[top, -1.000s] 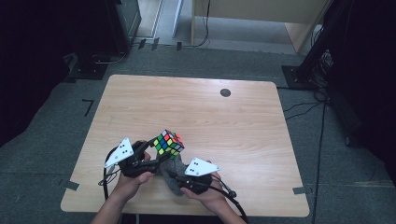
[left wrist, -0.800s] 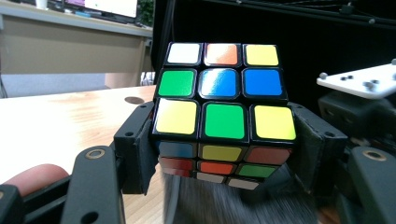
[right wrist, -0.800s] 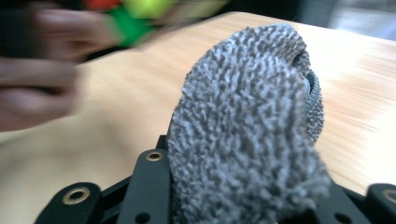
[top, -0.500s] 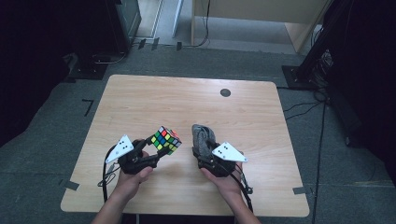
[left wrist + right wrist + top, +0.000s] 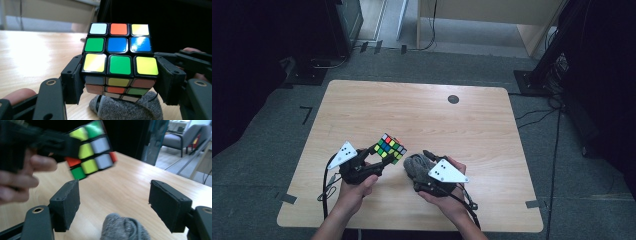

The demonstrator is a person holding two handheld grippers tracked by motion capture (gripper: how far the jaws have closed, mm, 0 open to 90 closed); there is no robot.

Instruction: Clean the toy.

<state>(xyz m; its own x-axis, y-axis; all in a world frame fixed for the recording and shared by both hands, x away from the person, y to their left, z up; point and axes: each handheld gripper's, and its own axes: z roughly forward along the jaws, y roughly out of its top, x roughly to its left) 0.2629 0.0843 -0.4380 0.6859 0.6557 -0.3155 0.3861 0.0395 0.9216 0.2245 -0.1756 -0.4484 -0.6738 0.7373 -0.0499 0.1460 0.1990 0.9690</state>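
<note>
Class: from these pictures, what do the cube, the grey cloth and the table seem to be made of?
Cube: likely hard plastic, black body with glossy coloured stickers that catch glare.
Cloth: soft grey knit or fleece, fuzzy and matte, bunched in folds.
Table: pale wood or wood-look laminate, smooth with faint grain and a slight sheen.

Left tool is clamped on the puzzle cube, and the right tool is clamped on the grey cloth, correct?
Not quite. The left tool does clamp the puzzle cube, but the right tool has just been opening: the right gripper view shows its jaws apart, the grey cloth loose below them.
</note>
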